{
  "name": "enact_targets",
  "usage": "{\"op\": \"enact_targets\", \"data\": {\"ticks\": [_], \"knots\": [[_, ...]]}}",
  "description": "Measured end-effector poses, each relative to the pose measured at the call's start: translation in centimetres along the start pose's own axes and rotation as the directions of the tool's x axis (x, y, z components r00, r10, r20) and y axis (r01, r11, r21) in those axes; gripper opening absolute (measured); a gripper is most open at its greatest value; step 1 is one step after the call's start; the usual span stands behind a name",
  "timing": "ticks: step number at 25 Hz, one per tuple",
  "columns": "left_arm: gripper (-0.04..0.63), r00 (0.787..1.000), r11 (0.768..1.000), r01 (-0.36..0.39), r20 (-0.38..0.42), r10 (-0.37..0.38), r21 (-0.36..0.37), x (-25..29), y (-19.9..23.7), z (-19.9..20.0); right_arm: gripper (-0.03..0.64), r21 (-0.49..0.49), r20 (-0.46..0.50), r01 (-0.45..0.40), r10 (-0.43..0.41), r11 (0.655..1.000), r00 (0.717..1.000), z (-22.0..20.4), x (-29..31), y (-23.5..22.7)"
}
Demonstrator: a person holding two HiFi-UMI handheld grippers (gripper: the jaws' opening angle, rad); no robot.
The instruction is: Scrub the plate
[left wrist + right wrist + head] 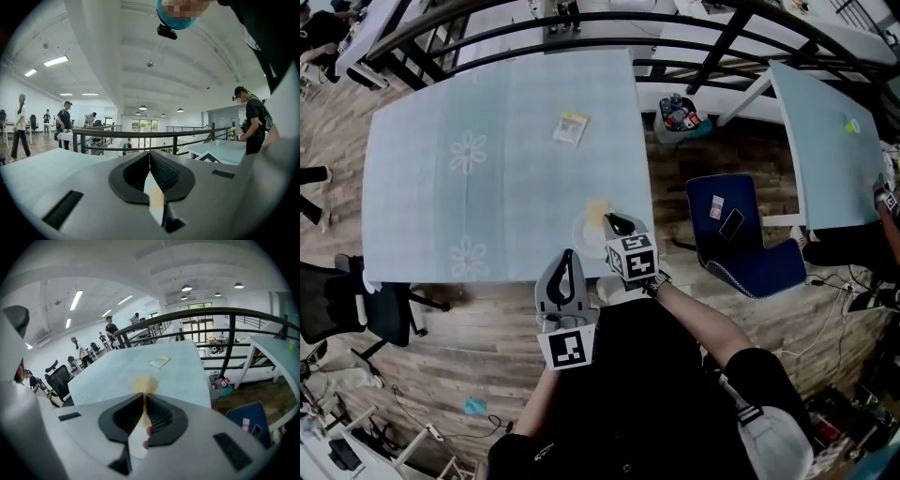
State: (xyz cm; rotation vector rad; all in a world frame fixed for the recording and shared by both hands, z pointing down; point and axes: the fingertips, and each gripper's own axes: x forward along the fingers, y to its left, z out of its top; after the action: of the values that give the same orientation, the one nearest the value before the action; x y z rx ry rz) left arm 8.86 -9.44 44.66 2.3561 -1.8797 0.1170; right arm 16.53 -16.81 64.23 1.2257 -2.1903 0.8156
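A white plate (580, 234) lies on the pale blue tablecloth (487, 178) near the table's front right corner. A yellow sponge (598, 212) rests on its far part. My right gripper (616, 224) hovers over the plate's right side with its jaws shut, its tips just short of the sponge (144, 382); nothing shows held between them. My left gripper (566, 269) is held off the table, in front of its near edge. Its jaws are shut and empty and tilt up at the room (150, 157).
A small yellow and white packet (570, 127) lies farther back on the table. A blue chair (741, 234) stands to the right, a black office chair (342, 305) at the left. A black railing (581, 33) runs behind, beside a bin (680, 114) and a second table (825, 141).
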Motion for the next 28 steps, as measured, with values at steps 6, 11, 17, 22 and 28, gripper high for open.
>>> {"op": "enact_targets", "data": {"ticks": [6,11,17,22,28], "knots": [[0.014,0.999,0.999,-0.045,-0.026,0.045,-0.001,-0.4,1.0,-0.5,0.029,-0.034,-0.094,-0.007,0.004,0.999,0.996,-2.6,3.4,0.0],[0.014,0.997,0.997,-0.071,-0.040,0.071,0.000,-0.6,1.7,-0.8,0.029,-0.027,-0.146,-0.016,0.012,1.000,0.989,-3.9,5.5,0.3],[0.014,0.996,0.997,-0.081,-0.042,0.081,0.000,-0.4,1.8,-1.0,0.029,0.047,-0.188,-0.007,0.016,0.999,0.982,-5.1,6.8,0.0],[0.014,0.995,0.996,-0.086,-0.055,0.085,-0.007,-0.1,2.1,-1.5,0.029,0.029,-0.201,-0.014,0.019,0.999,0.979,-5.2,7.9,0.2],[0.014,0.994,0.996,-0.087,-0.065,0.086,-0.010,-0.1,2.2,-1.8,0.029,0.023,-0.213,0.010,-0.005,1.000,0.977,-5.7,8.5,-0.6]]}}
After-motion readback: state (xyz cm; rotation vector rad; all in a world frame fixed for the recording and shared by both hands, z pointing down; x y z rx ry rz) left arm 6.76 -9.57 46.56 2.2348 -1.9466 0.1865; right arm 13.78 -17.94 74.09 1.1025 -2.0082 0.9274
